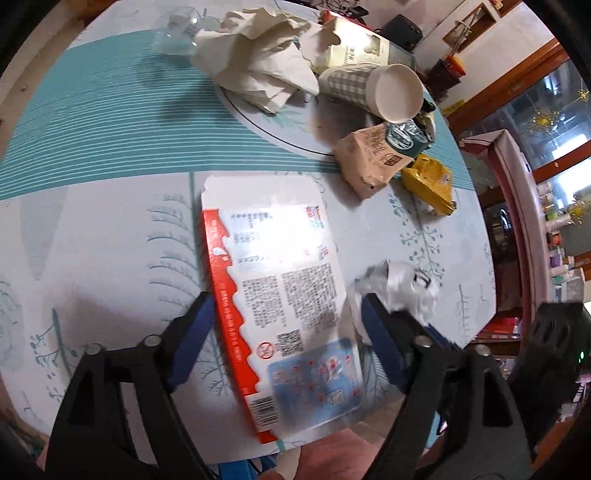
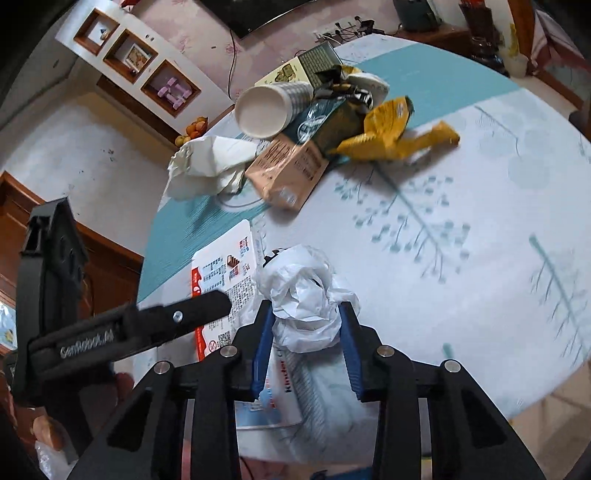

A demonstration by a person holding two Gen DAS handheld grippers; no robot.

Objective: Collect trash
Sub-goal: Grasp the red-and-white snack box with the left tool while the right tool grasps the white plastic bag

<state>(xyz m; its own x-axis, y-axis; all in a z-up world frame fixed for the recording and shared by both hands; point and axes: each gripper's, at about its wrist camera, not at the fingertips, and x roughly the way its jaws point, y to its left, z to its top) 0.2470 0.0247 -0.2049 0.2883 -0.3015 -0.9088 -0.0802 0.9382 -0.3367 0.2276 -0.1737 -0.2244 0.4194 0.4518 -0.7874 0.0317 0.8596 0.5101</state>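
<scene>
A flattened red-and-white carton (image 1: pixel 280 295) lies on the table near its front edge. My left gripper (image 1: pixel 286 308) is open, its blue-padded fingers either side of the carton, just above it. My right gripper (image 2: pixel 306 314) is shut on a crumpled white plastic bag (image 2: pixel 303 295), which also shows in the left wrist view (image 1: pixel 402 288) to the right of the carton. The carton's edge shows in the right wrist view (image 2: pixel 225 273) under the left gripper's finger (image 2: pixel 192 310).
A pile of trash sits at the table's far side: crumpled paper (image 1: pixel 258 59), a checked paper cup (image 1: pixel 373 88) on its side, a tan packet (image 1: pixel 369 158), a yellow wrapper (image 1: pixel 430 181), a clear bottle (image 1: pixel 181 29). The round table (image 1: pixel 92 240) has a patterned cloth.
</scene>
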